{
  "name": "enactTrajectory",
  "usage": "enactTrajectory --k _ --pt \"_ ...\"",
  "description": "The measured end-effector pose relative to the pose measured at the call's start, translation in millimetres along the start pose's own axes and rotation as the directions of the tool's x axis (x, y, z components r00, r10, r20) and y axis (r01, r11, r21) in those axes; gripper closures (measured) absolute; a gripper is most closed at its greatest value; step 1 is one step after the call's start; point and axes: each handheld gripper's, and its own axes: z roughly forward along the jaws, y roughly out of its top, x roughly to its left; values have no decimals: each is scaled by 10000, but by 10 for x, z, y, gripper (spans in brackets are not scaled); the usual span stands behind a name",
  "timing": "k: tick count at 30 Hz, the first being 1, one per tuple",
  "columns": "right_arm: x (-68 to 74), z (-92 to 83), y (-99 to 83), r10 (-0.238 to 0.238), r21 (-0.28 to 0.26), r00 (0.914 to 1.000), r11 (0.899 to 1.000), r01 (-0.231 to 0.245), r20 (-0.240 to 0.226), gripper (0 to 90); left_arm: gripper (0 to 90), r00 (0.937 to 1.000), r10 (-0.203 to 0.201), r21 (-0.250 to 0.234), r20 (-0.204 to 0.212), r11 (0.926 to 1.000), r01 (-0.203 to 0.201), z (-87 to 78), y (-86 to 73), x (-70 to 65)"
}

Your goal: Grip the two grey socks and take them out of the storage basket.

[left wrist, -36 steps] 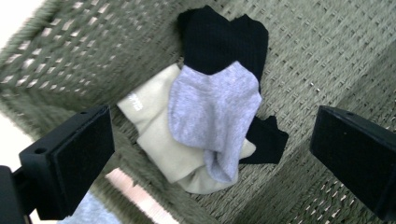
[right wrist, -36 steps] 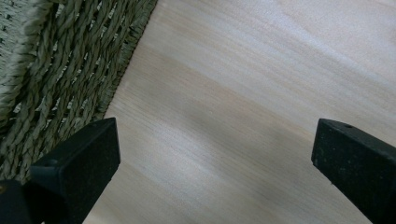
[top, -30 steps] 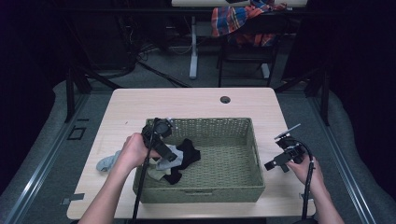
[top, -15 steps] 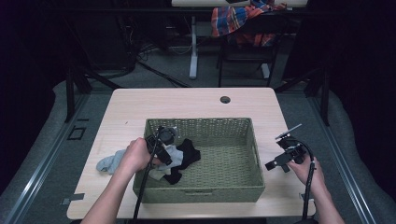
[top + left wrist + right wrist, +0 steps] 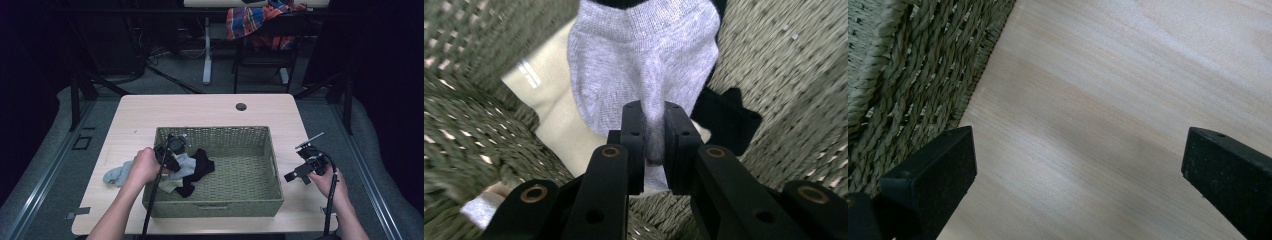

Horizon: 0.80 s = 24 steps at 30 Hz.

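Observation:
A green woven basket sits on the light wooden table. In its left part lie a grey sock, a cream sock and a black sock. My left gripper reaches into the basket's left end; its jaws have just been closing and now pinch a fold of the grey sock. My right gripper rests over the bare table to the right of the basket, and its jaws stand wide apart over the wood with nothing between them.
Another grey-blue sock lies on the table left of the basket, partly behind my left hand. A round cable hole is in the far part of the table. The basket wall is close to my right gripper.
My left gripper has dipped lower into the basket's left end and closed onto the grey sock. My right gripper has stayed where it was.

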Motion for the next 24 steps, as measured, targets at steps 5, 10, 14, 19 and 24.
enactTrajectory --k 5,10,14,19,24 --pt "14 7 -3 37 -31 10000 10000 -37 -30 8 816 10000 -47 -380 -16 9993 46 -132 -34 17" --pt "19 6 -6 79 -80 10000 9999 -79 -44 8 817 10000 53 -790 -63 9969 -58 -269 -43 3" --pt "12 10 -5 50 -44 10000 10000 -49 32 8 818 9998 134 -1001 -133 9949 -147 -350 -32 -12" --pt "5 0 -5 -15 -21 10000 10000 16 15 8 817 9996 153 -1193 -224 9927 -178 -451 -25 -18" --pt "11 4 -5 19 -40 10000 10000 -19 39 8 818 9991 287 -1228 -322 9919 -325 -572 18 -13"
